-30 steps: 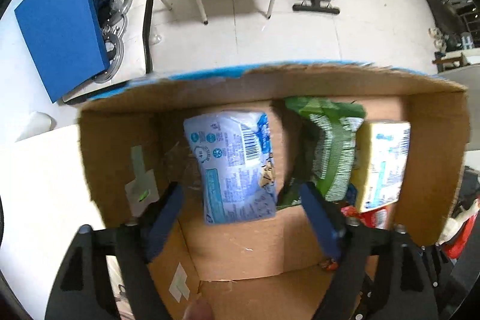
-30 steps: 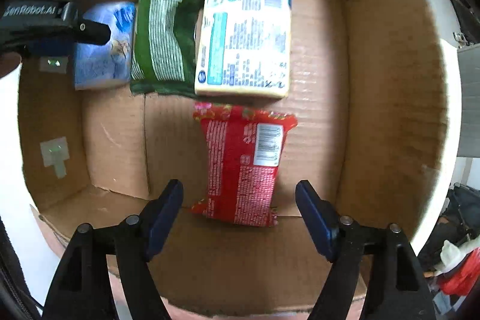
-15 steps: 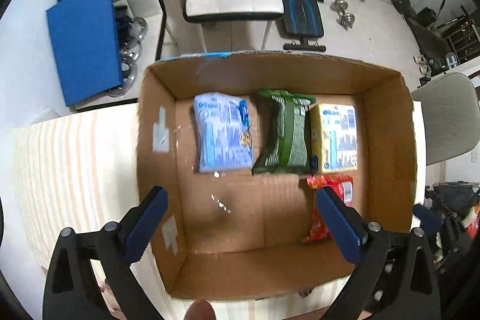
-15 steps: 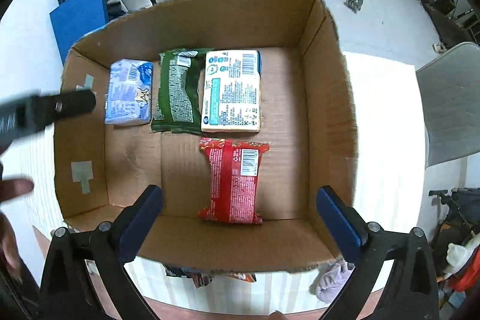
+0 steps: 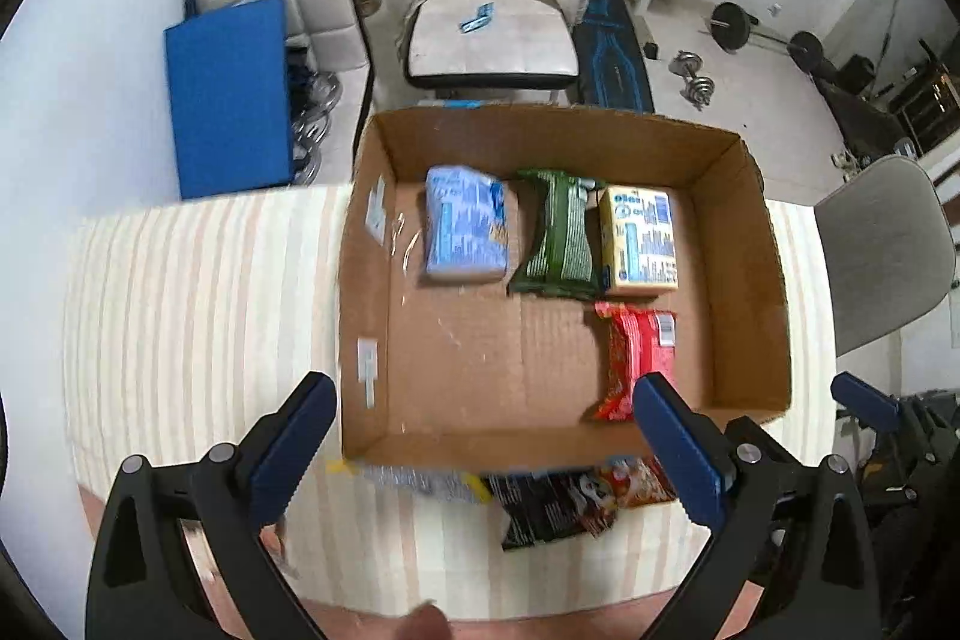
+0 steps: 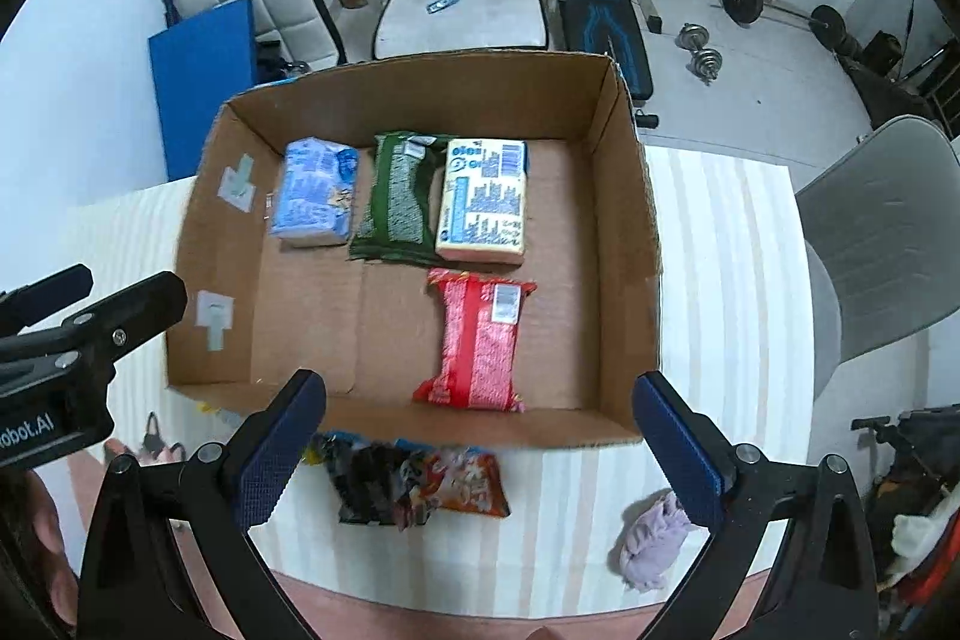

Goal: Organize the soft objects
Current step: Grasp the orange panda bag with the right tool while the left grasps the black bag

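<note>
Packs (image 6: 396, 484) lie on your striped table (image 6: 714, 340) just before the box (image 6: 624, 196), long axes roughly across it, while your left gripper (image 5: 480, 436) and right gripper (image 6: 480, 430) hover spread wide, empty.

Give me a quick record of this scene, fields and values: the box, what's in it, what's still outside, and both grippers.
container: open brown cardboard box on striped tablecloth
back row: blue packet, green packet, yellow-white packet
front: red packet
outside: black packet, orange packet, lilac cloth
left gripper: open, empty
right gripper: open, empty
</note>
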Demonstrator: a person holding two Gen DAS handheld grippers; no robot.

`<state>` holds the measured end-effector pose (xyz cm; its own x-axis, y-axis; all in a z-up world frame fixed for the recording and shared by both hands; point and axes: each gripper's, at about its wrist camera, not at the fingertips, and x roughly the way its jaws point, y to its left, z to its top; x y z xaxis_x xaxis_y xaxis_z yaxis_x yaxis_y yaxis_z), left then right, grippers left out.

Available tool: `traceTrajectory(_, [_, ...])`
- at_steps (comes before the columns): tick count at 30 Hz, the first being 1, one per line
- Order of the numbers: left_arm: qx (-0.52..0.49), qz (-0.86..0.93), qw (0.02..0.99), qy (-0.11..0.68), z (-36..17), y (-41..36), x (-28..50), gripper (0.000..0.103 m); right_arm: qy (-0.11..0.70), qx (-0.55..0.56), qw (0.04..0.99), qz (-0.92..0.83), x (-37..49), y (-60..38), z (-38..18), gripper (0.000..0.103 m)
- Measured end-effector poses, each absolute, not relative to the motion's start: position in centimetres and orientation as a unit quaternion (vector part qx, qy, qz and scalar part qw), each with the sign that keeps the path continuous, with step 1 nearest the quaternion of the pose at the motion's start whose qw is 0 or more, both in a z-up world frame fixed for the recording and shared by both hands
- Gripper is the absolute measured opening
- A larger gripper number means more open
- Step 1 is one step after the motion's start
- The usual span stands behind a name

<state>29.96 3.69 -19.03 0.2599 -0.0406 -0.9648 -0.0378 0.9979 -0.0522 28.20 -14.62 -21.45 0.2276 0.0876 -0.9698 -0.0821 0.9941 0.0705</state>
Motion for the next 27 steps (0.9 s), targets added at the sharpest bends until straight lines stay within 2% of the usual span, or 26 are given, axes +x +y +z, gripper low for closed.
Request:
traceTrajectory(5, [-0.047, 0.044, 0.789, 0.611, -20.8, 3.9, 25.6, 0.101, 0.617, 0.033, 0.784, 0.056, 25.0, -18.0, -20.8, 0.103])
traceTrajectory(8, [-0.067, 0.04, 0.762, 0.643, -24.8, 3.7, 22.8, 0.101, 0.63, 0.044, 0.775, 0.02, 22.5, -22.0, -22.1, 0.103])
traceTrajectory(10, [-0.068, 0.042, 0.74, 0.668, -27.9, 3.4, 21.6, 0.087, 0.649, 0.056, 0.759, -0.006, 21.0, -24.8, -23.9, 0.103])
traceTrajectory(12, [-0.074, 0.041, 0.722, 0.686, -30.1, 3.2, 20.9, 0.079, 0.67, 0.08, 0.737, -0.031, 19.6, -27.6, -26.2, 0.103])
traceTrajectory(19, [-0.101, 0.027, 0.675, 0.731, -36.8, 1.6, 20.6, 0.078, 0.707, 0.129, 0.693, -0.055, 16.2, -31.4, -32.8, 0.103])
traceTrajectory(27, [-0.114, 0.032, 0.662, 0.74, -40.5, 0.3, 22.3, 0.076, 0.692, 0.129, 0.709, 0.045, 17.0, -25.1, -33.1, 0.101])
